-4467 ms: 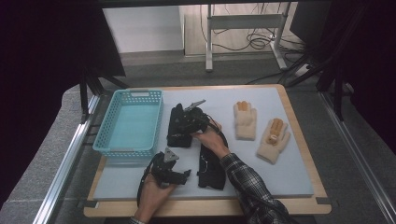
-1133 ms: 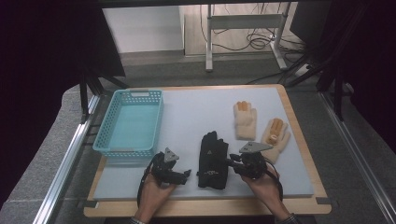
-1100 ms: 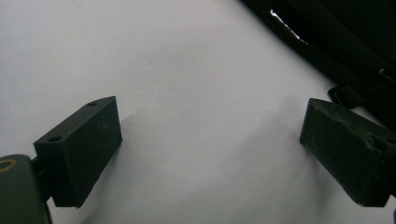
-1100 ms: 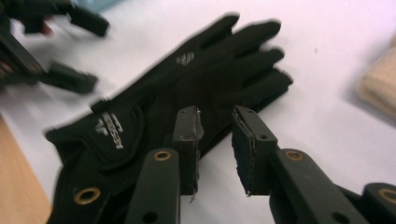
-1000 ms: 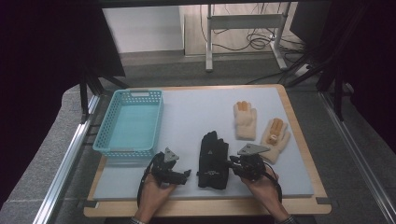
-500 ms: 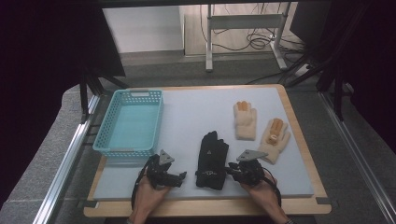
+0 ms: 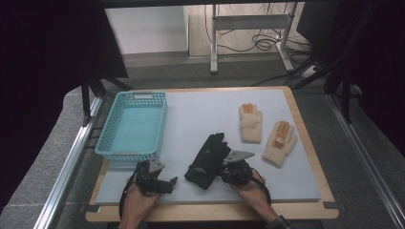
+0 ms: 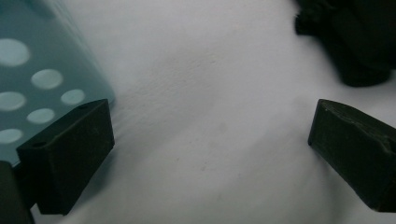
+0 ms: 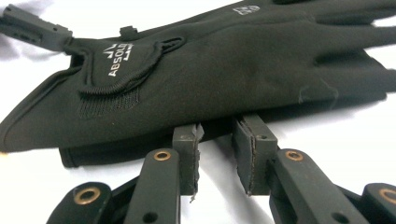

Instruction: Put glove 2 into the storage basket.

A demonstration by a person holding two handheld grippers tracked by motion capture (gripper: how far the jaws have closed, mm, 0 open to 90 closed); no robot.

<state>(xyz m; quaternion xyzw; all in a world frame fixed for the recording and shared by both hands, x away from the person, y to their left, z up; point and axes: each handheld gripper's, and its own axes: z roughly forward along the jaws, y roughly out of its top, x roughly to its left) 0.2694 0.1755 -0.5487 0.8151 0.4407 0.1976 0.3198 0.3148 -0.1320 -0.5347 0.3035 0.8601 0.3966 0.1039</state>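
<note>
A pair of black gloves (image 7: 207,160) lies stacked and tilted on the pale blue mat (image 7: 200,114), fingers pointing away. My right gripper (image 7: 220,171) reaches in from their right side. In the right gripper view its jaws (image 9: 217,135) stand narrowly apart with the edge of the black gloves (image 9: 233,60) pinched at their tips. My left gripper (image 7: 168,185) rests low on the mat left of the gloves. Its jaws (image 8: 210,149) have just been opening and stand wide with only bare mat between them. The black gloves (image 8: 359,42) lie beyond its right jaw.
A light blue basket (image 7: 125,155) stands at the left, just beyond my left gripper, and its corner (image 8: 28,70) sits close to the left jaw. Two tan knitted gloves (image 7: 250,123) (image 7: 279,143) lie at the right. The wooden table edge runs close to both hands.
The black gloves have turned from straight to tilted, their cuff swinging left with my right gripper. My left gripper has slid left toward the basket's near corner and its jaws have spread wider.
</note>
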